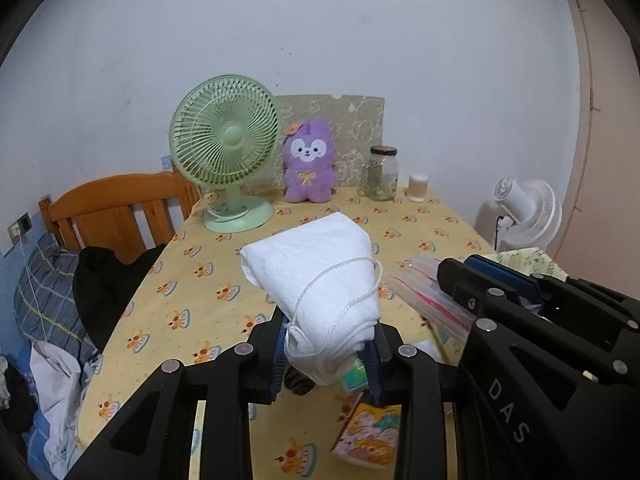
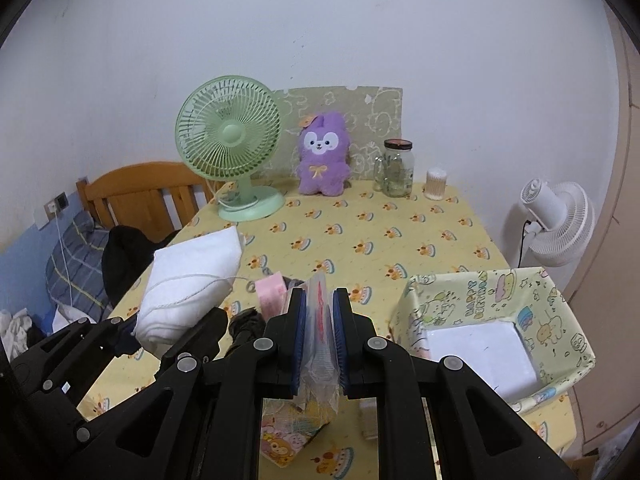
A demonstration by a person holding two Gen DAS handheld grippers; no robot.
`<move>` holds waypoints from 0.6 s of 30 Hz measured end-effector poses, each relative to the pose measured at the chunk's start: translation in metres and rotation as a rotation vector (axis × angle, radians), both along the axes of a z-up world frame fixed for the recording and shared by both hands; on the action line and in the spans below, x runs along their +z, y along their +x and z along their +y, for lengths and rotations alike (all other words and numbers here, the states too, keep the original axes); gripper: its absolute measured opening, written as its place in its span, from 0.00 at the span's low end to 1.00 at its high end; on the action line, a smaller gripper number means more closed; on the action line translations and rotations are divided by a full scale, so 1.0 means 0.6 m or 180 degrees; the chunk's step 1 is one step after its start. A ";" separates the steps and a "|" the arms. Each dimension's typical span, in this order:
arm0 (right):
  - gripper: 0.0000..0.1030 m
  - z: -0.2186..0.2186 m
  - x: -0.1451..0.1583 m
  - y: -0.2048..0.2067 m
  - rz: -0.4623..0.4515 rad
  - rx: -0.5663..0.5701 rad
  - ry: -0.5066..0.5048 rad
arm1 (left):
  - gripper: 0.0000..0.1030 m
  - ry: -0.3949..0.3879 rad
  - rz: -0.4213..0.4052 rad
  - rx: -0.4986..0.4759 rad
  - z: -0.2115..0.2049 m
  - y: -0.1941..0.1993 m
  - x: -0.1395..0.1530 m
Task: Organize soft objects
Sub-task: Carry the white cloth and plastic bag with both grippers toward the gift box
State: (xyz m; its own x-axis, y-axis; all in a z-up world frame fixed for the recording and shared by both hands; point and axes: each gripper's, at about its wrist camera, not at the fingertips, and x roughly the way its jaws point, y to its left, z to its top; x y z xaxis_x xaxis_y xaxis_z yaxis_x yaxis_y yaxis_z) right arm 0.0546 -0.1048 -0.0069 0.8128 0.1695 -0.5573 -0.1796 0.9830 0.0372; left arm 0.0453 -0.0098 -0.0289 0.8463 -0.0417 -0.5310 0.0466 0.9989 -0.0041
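Left wrist view: left gripper (image 1: 328, 354) is clamped on a white folded cloth bundle (image 1: 316, 280) with a thin string looped round it, held above the yellow printed tablecloth (image 1: 192, 280) in front of the green desk fan (image 1: 224, 140). Bundle surface is woven and dimpled; its lower end hides the pads. Right gripper (image 1: 472, 276) enters from the right, its tip over a clear plastic bag (image 1: 432, 296); grip not readable from here. Purple plush toy (image 1: 308, 162) sits just right of the fan. Right wrist view: right gripper (image 2: 319, 344) is clenched on the clear plastic bag (image 2: 320, 320), crinkled film with a red strip. Only this view shows the open paper-lined box (image 2: 492, 320), well right of the fan, near the table edge, plus a pink sponge-like block (image 2: 270, 294). Bundle (image 2: 192, 280) appears left, its end hidden in the left gripper (image 2: 132, 332).
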 end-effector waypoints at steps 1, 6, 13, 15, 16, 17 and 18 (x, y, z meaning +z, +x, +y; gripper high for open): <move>0.16 -0.004 0.002 0.001 -0.0005 0.0003 0.0006 | 0.31 0.0008 -0.0012 -0.0016 -0.005 -0.001 0.002; 0.16 -0.027 0.009 0.001 -0.0023 -0.0082 0.0051 | 0.31 0.0032 -0.0040 -0.0105 -0.026 0.001 0.010; 0.16 -0.058 0.017 -0.001 -0.0093 -0.0152 0.0052 | 0.32 0.0010 -0.0080 -0.0162 -0.054 0.003 0.018; 0.16 -0.066 0.019 0.000 -0.0101 -0.0171 0.0062 | 0.32 0.0023 -0.0097 -0.0195 -0.066 0.003 0.020; 0.16 -0.072 0.020 0.000 -0.0111 -0.0190 0.0070 | 0.32 0.0031 -0.0110 -0.0225 -0.073 0.003 0.022; 0.16 -0.076 0.021 0.001 -0.0118 -0.0201 0.0074 | 0.32 0.0036 -0.0117 -0.0245 -0.078 0.003 0.023; 0.16 -0.082 0.021 0.002 -0.0126 -0.0223 0.0078 | 0.32 0.0039 -0.0123 -0.0258 -0.083 0.003 0.023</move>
